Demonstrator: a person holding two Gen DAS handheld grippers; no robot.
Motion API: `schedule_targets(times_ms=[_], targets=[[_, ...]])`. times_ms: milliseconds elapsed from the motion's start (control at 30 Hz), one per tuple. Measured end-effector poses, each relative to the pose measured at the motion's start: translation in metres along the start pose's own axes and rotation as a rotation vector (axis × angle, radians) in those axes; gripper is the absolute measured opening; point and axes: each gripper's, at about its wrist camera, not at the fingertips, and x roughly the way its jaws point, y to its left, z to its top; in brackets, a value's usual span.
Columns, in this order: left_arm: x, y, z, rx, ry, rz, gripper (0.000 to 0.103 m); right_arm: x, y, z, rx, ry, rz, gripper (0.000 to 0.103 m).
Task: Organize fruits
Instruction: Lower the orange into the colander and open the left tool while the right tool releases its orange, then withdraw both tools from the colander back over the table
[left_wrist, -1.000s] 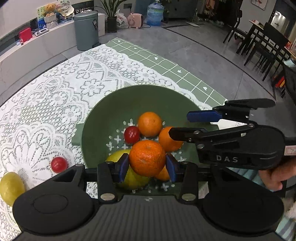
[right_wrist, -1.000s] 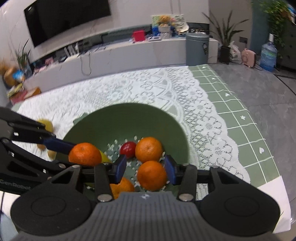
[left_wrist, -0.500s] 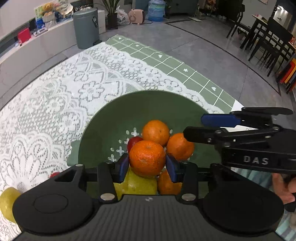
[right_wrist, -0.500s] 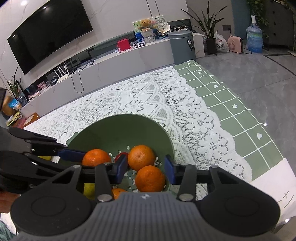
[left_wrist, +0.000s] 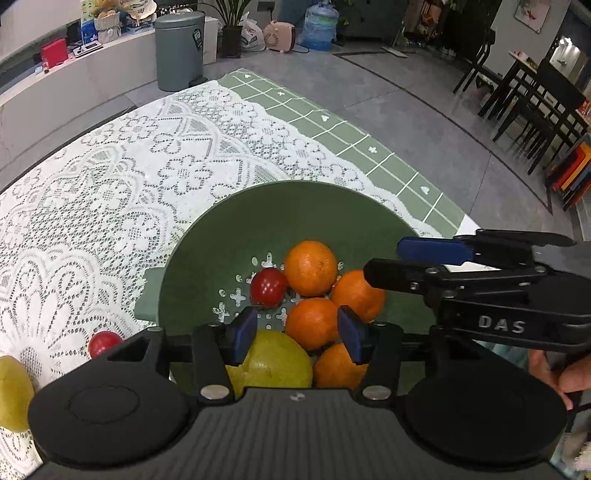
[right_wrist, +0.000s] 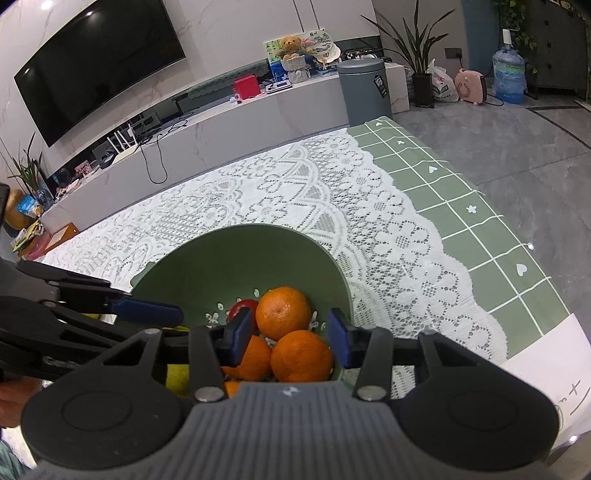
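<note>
A green colander bowl (left_wrist: 229, 236) (right_wrist: 207, 266) stands on the lace cloth. It holds several oranges, a small red fruit (left_wrist: 269, 287) and a yellow-green fruit (left_wrist: 273, 363). My left gripper (left_wrist: 297, 334) hovers over the near side of the bowl and its jaws are opening. An orange (left_wrist: 312, 323) lies between the blue pads with a gap on each side, resting on the pile. My right gripper (right_wrist: 290, 338) (left_wrist: 384, 258) hangs over the right side of the bowl, open, holding nothing; oranges (right_wrist: 301, 356) lie below it.
Outside the bowl, a second red fruit (left_wrist: 103, 341) and another yellow-green fruit (left_wrist: 13, 391) lie on the lace cloth (left_wrist: 110, 184) at the left. The table edge (right_wrist: 535, 339) runs close on the right. A grey bin (left_wrist: 179, 50) and dark chairs (left_wrist: 535, 96) stand on the floor beyond.
My left gripper's jaws have spread and the orange they held now rests among the other fruit in the bowl. The right gripper has stayed over the bowl's right side.
</note>
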Motion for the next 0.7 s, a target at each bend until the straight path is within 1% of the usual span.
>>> schedule_targets(times_ms=[167, 200, 233, 367, 533, 700], targets=[[-0.019, -0.005, -0.006, 0.019, -0.051, 0.023, 0.059, -0.002, 0.008, -0.002, -0.045, -0.009, -0.014, 0.045], [-0.024, -0.005, -0.008, 0.02, -0.06, 0.036, 0.059, -0.004, 0.011, -0.003, -0.064, -0.017, -0.014, 0.047], [-0.028, -0.006, -0.01, 0.023, -0.069, 0.052, 0.059, -0.005, 0.014, -0.004, -0.079, -0.026, -0.015, 0.052], [-0.042, -0.007, -0.02, 0.025, -0.098, 0.115, 0.059, -0.011, 0.025, -0.009, -0.143, -0.056, -0.025, 0.053], [-0.063, 0.001, -0.034, -0.024, -0.121, 0.159, 0.059, -0.016, 0.037, -0.015, -0.199, -0.078, -0.055, 0.053], [-0.086, 0.013, -0.052, -0.077, -0.16, 0.189, 0.059, -0.023, 0.043, -0.018, -0.204, -0.111, -0.053, 0.053]])
